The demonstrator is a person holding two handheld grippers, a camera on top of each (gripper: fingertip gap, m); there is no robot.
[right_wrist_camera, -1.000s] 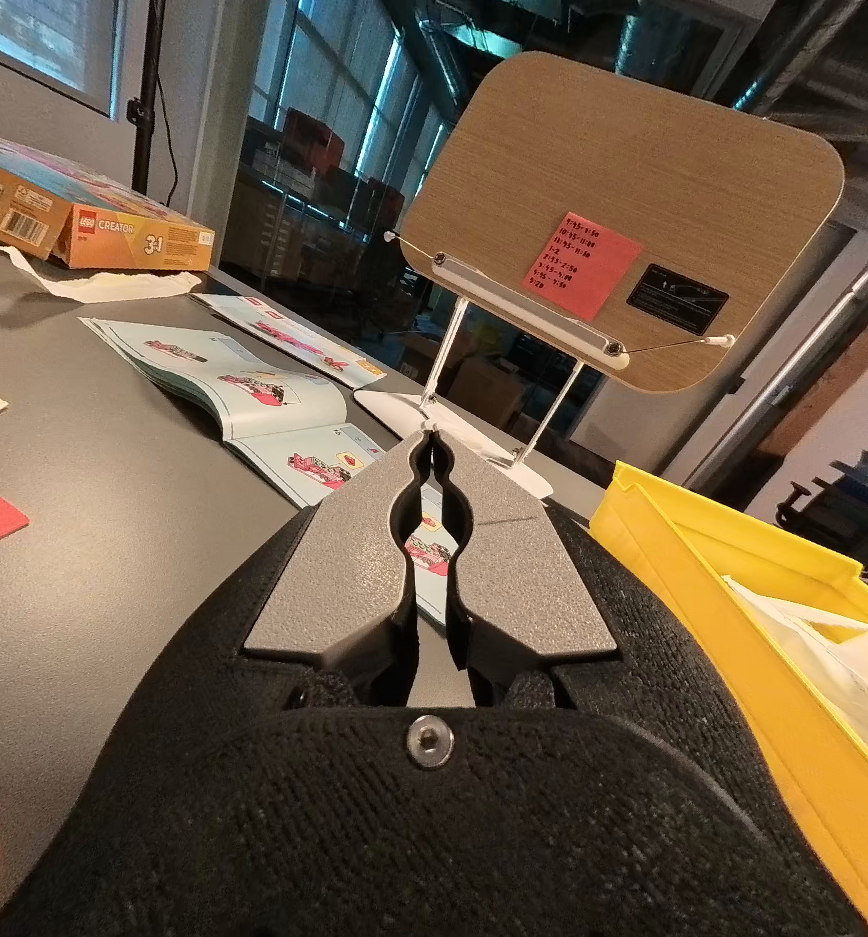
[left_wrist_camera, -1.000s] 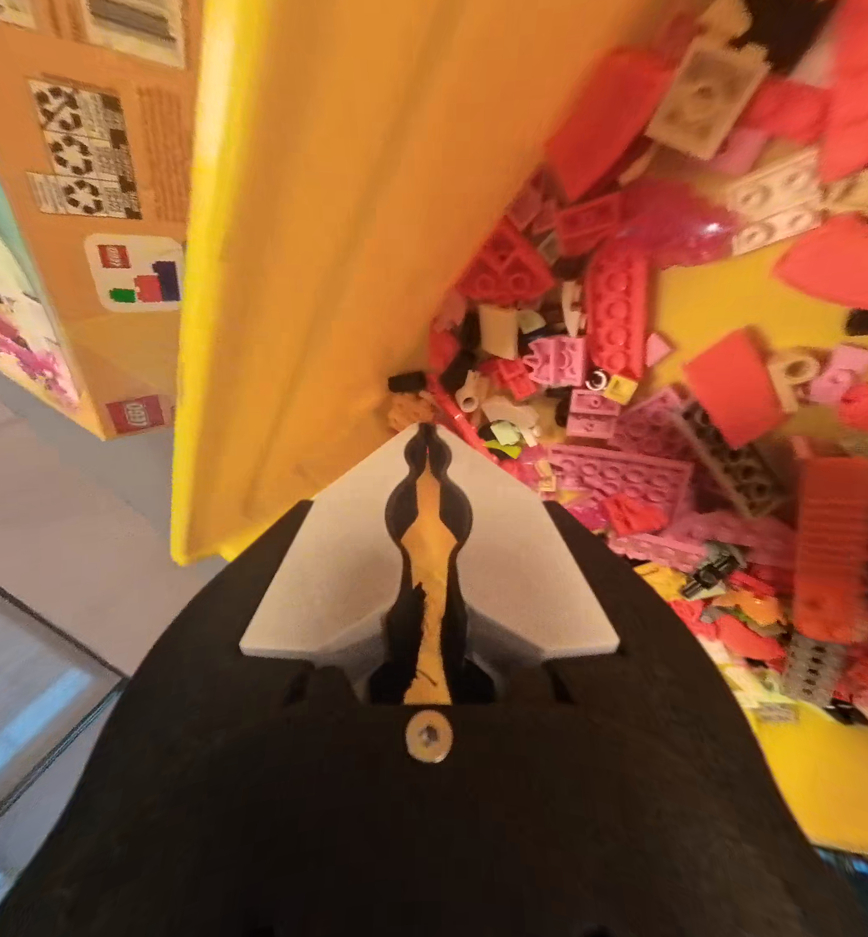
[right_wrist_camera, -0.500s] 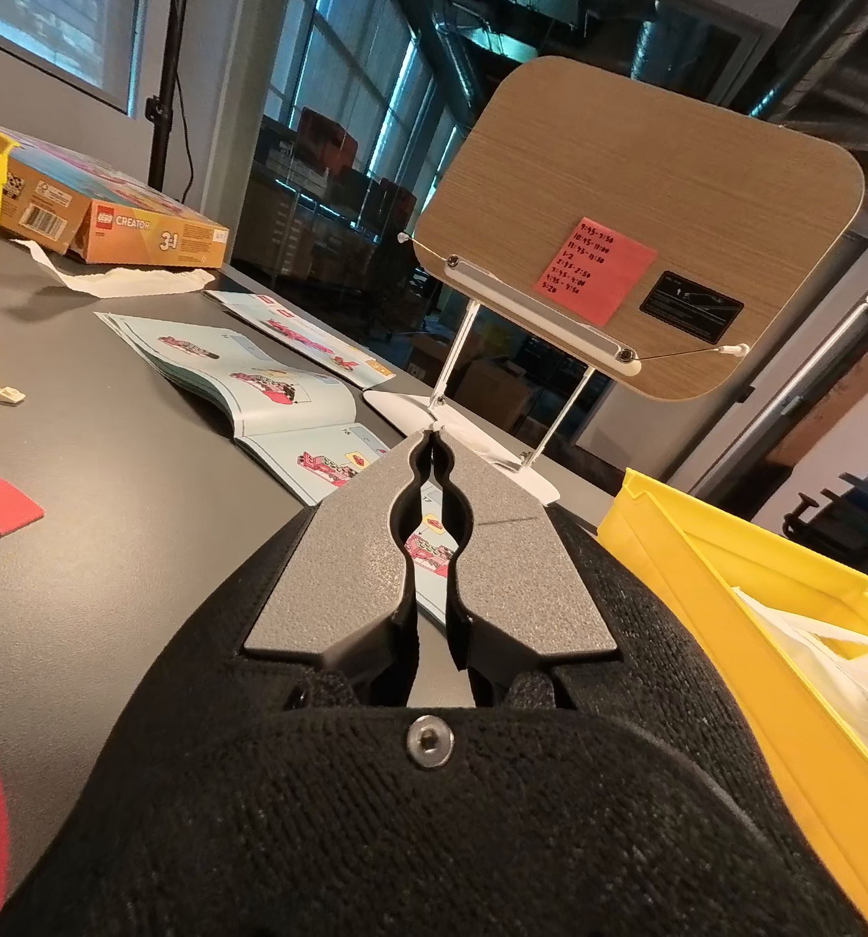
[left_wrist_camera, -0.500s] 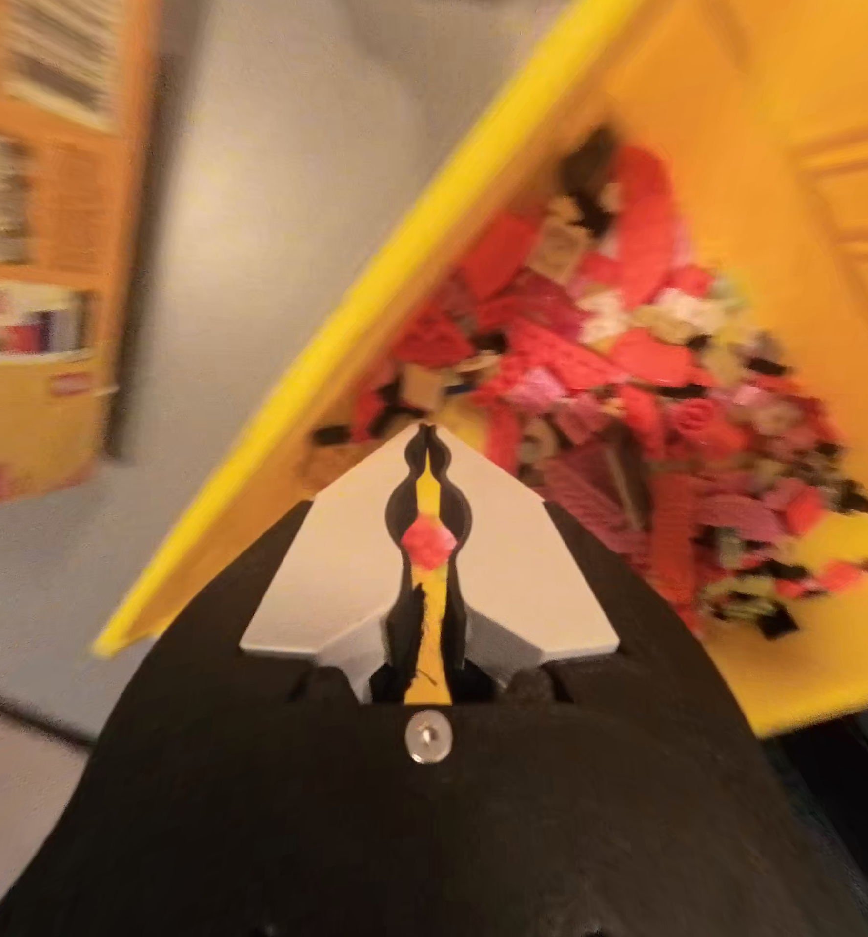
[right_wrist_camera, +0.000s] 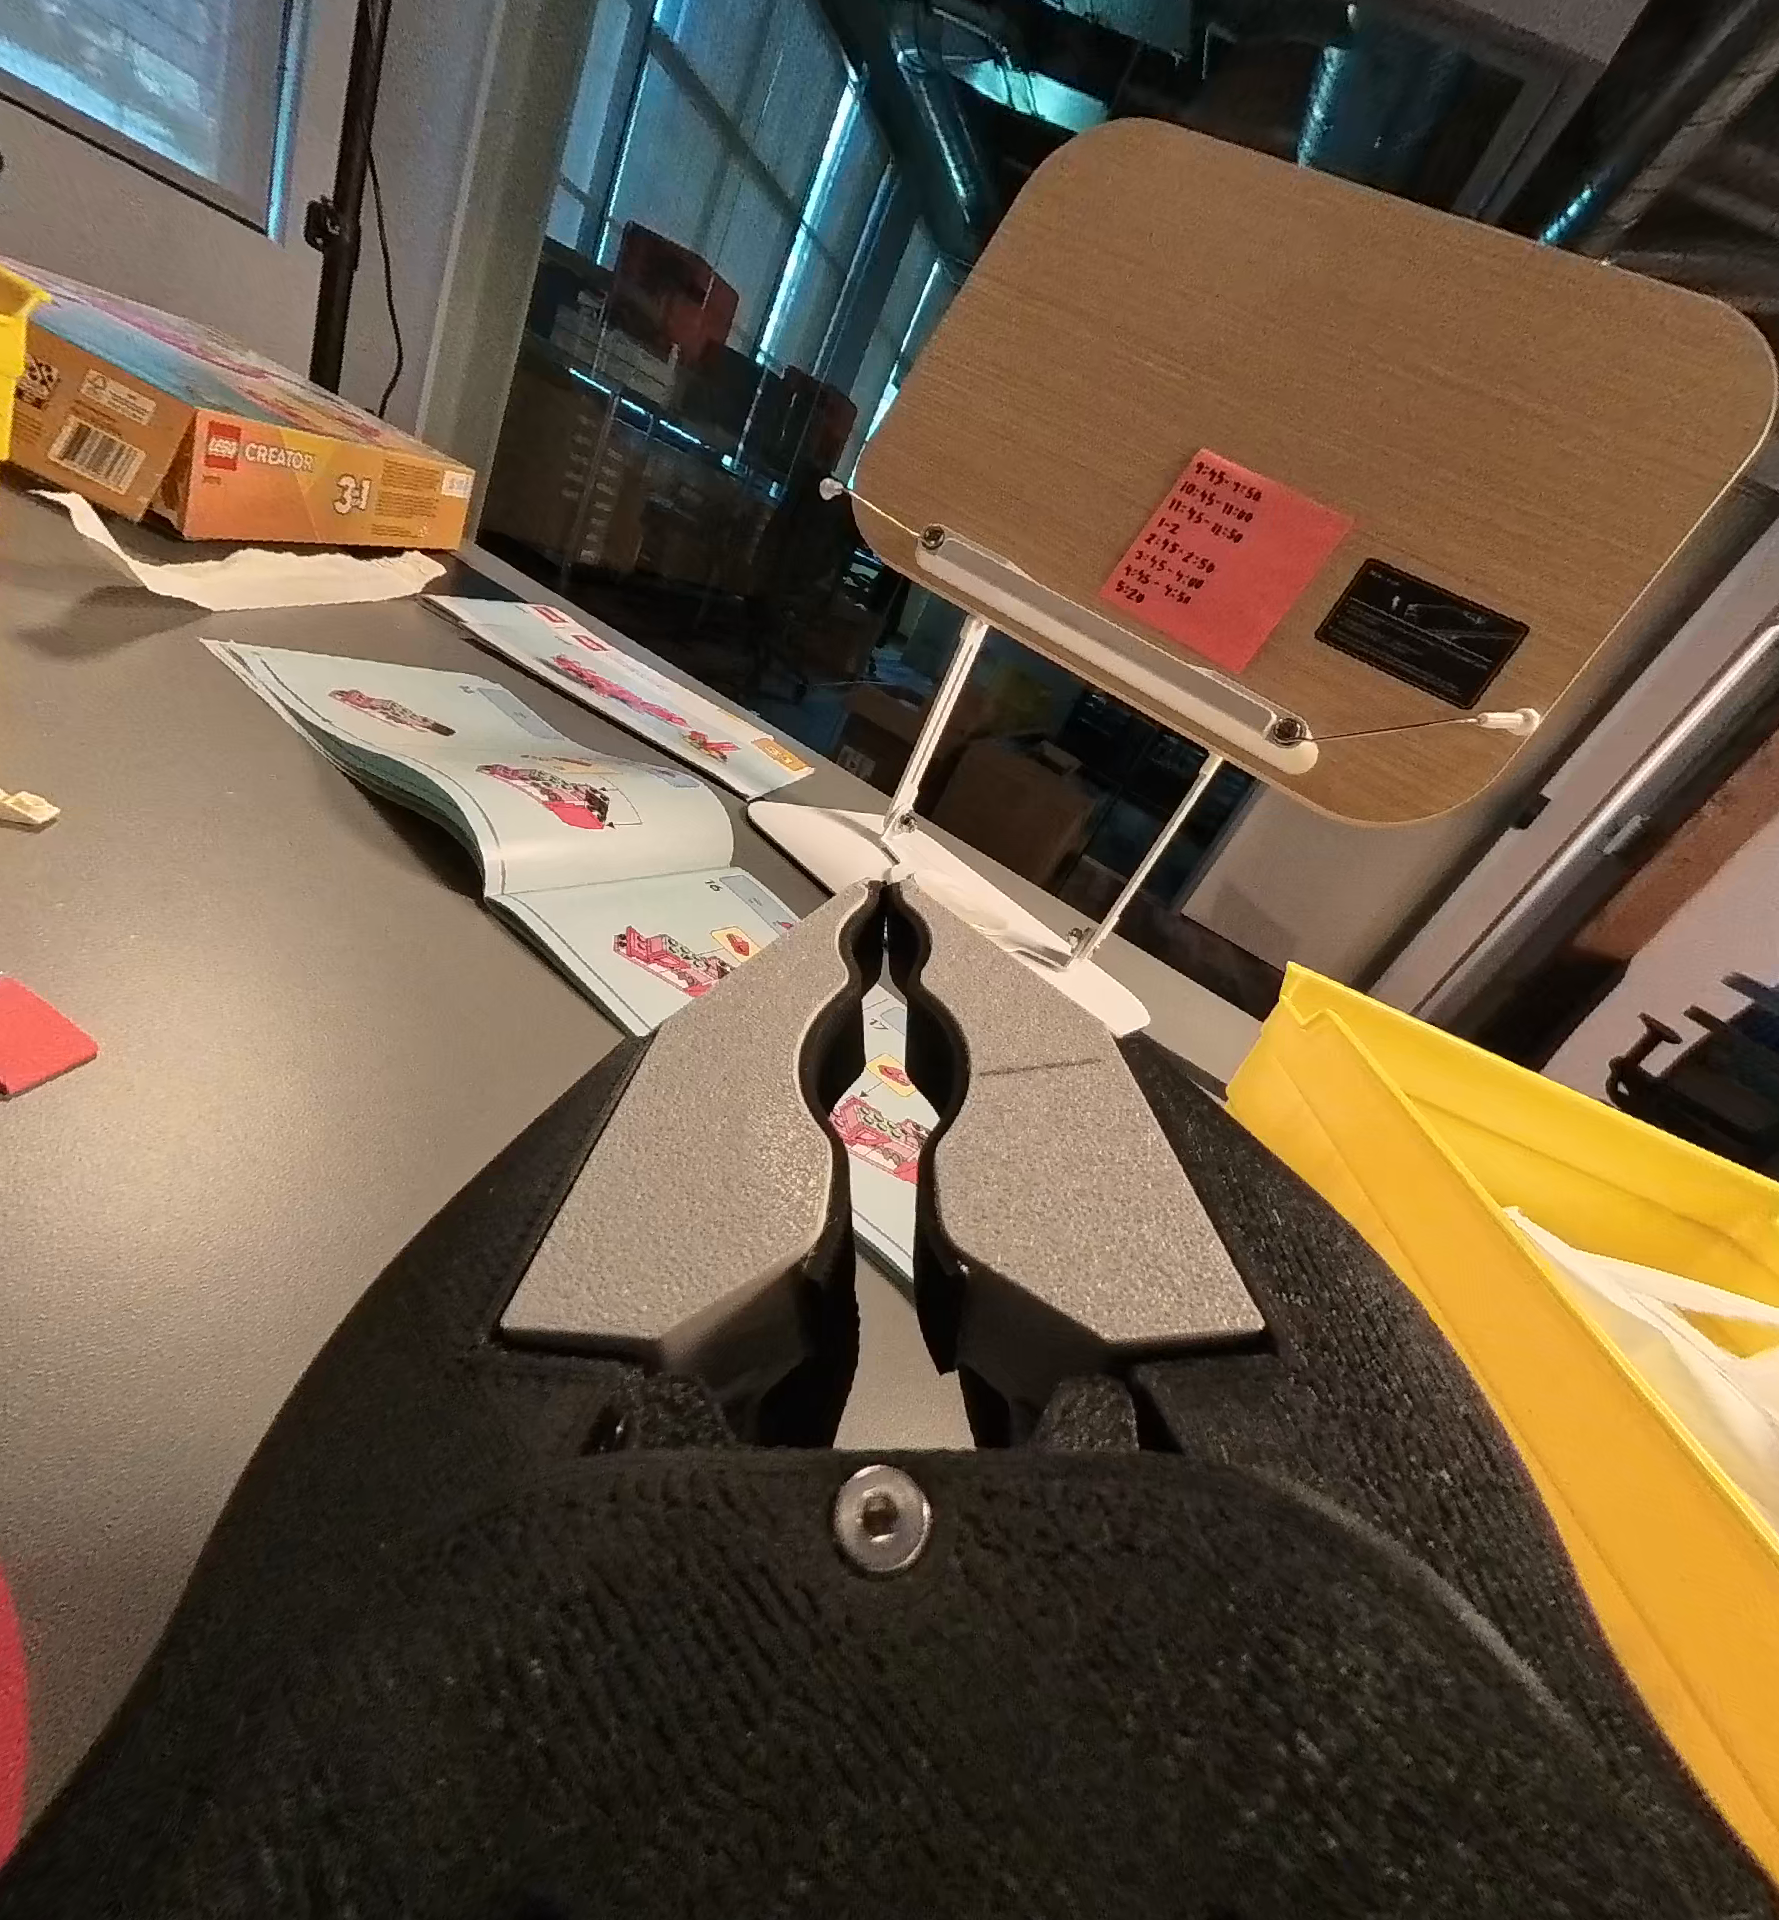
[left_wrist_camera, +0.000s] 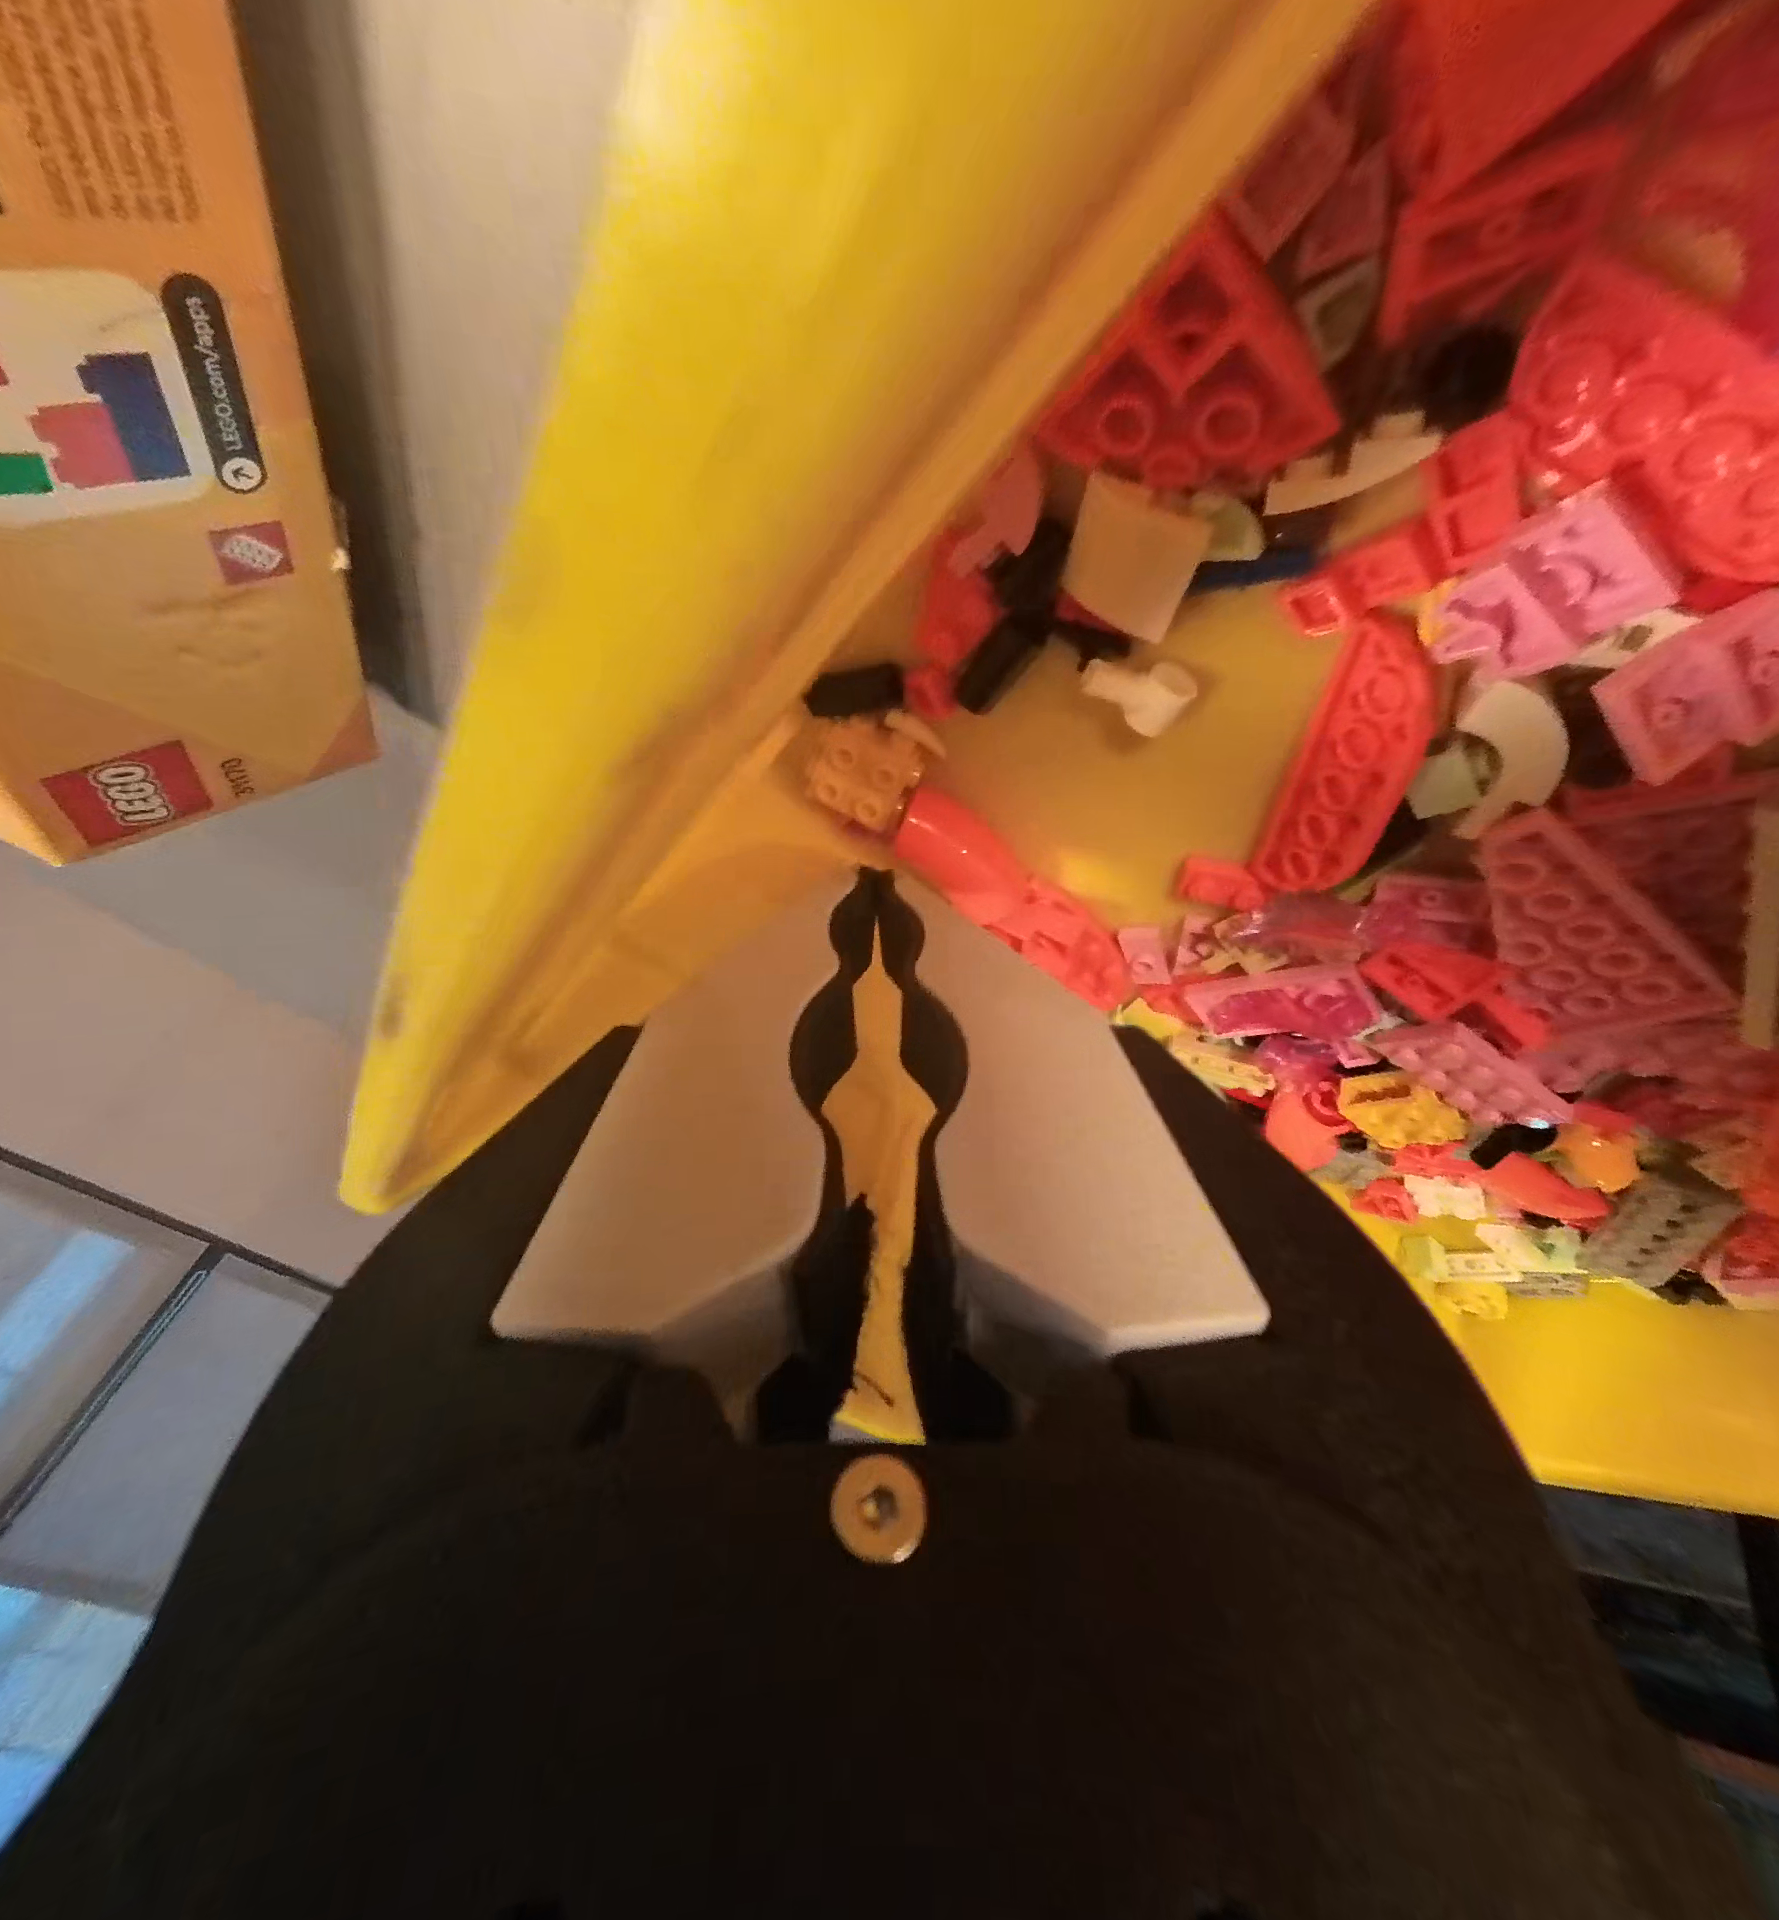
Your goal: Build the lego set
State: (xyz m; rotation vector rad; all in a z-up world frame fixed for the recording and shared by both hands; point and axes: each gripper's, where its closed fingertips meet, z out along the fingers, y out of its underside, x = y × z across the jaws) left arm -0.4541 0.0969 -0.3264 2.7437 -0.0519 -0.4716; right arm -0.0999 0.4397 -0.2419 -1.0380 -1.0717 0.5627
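My left gripper is shut, its tips together with nothing between them. It hangs inside a yellow bin, close to the bin's wall and corner. Just ahead of the tips lie a tan studded brick and a smooth coral-red curved piece. A heap of red, pink and beige bricks fills the bin to the right. My right gripper is shut and holds nothing. It rests low over the dark table, pointing at an open instruction booklet.
An orange toy box stands left of the bin. In the right wrist view: a wooden book stand behind the booklet, a second yellow bin at right, a red sloped piece, small white pieces, the orange box. The gap from one gripper's tips to the other's is roughly 50 centimeters.
My left gripper pulled back and up from the bin, then dropped close to its corner again; it stayed shut. The right view drifted slightly; its gripper stayed shut.
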